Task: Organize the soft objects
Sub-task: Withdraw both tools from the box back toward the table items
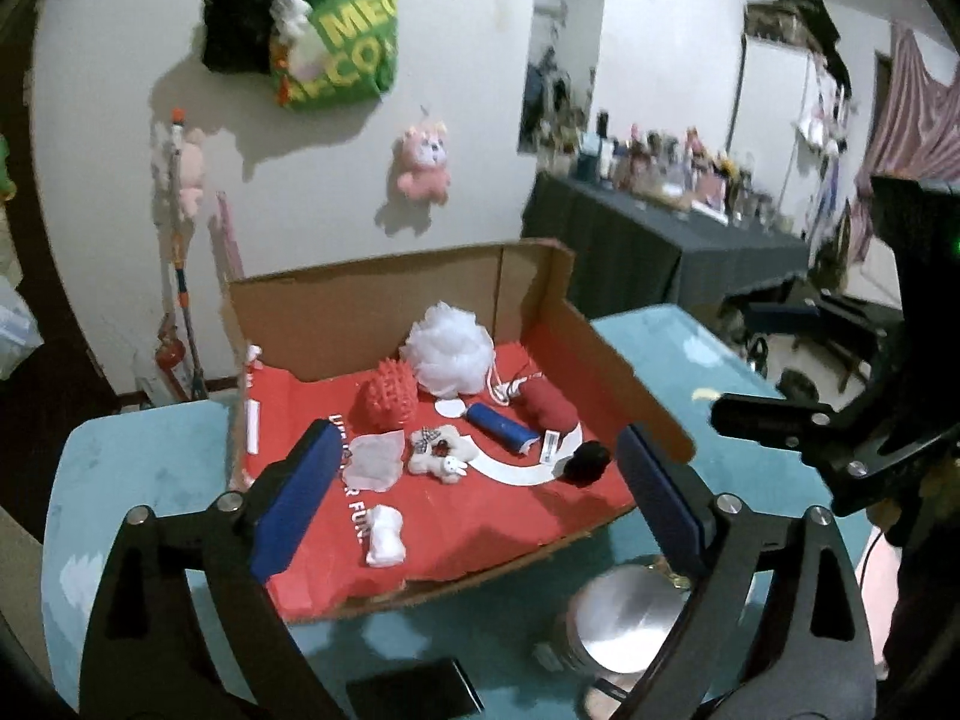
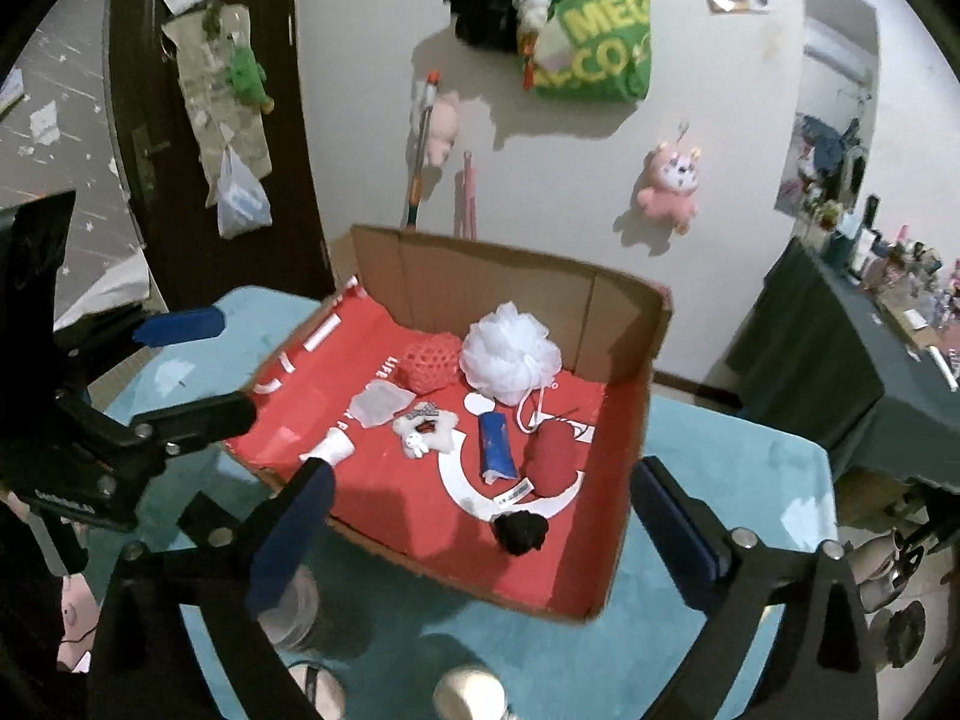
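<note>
Overhead, both the left gripper [image 1: 474, 498] and right gripper [image 2: 480, 534] hold fingers apart, empty, above the cardboard box [image 2: 630, 420].

From the left wrist we look forward and down between our own two blue-padded fingers onto a cardboard box [image 1: 540, 324] with a red floor, set on a teal-covered table [image 1: 138, 468]. The view faces a white wall; a green bag [image 1: 342, 42] hangs high on it, and the other gripper's black frame edges in at the right. From the right wrist we look down on the same box [image 2: 636, 420] from further right, at a similar close range, with the bag [image 2: 600, 42] now right of centre and a dark door [image 2: 144, 138] at the left. Both views share the box, its contents, the table and the wall.
</note>
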Demonstrator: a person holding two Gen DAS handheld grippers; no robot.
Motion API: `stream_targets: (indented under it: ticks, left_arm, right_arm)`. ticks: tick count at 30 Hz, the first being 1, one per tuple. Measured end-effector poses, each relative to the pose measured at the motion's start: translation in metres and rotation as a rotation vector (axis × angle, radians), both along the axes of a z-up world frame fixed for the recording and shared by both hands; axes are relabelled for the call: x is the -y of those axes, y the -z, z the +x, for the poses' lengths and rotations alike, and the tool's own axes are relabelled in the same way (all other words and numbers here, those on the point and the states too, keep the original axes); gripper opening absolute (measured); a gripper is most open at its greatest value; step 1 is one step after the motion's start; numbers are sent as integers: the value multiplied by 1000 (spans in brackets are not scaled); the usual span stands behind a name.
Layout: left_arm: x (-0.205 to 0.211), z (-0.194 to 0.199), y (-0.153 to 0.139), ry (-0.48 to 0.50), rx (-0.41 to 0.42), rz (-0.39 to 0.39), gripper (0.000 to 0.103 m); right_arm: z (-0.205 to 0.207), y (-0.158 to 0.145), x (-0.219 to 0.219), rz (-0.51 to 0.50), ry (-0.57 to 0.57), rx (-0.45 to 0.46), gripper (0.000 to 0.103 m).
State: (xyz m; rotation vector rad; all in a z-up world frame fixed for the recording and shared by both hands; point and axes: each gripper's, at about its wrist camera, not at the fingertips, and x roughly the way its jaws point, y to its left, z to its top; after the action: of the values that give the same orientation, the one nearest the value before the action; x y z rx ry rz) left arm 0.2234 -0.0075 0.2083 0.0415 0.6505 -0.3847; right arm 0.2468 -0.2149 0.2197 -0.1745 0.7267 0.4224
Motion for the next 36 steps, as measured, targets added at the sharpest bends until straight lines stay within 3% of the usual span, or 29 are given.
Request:
stream_targets:
  ticks: [11, 21, 29, 36]
  left_arm:
    - [-8, -101, -7, -80, 172, -54, 97]
    - [9, -168, 19, -109, 256, -48, 98]
    - [18, -186, 58, -152, 220, -42, 98]
    - [29, -180, 103, -149, 115, -12, 98]
  right_arm:
    - [-108, -14, 31, 111, 64, 157, 103]
    - [-179, 20, 43, 84, 154, 255, 103]
    - [-193, 67, 53, 68, 220, 229, 103]
    - [-180, 117, 56, 34, 256, 148, 103]
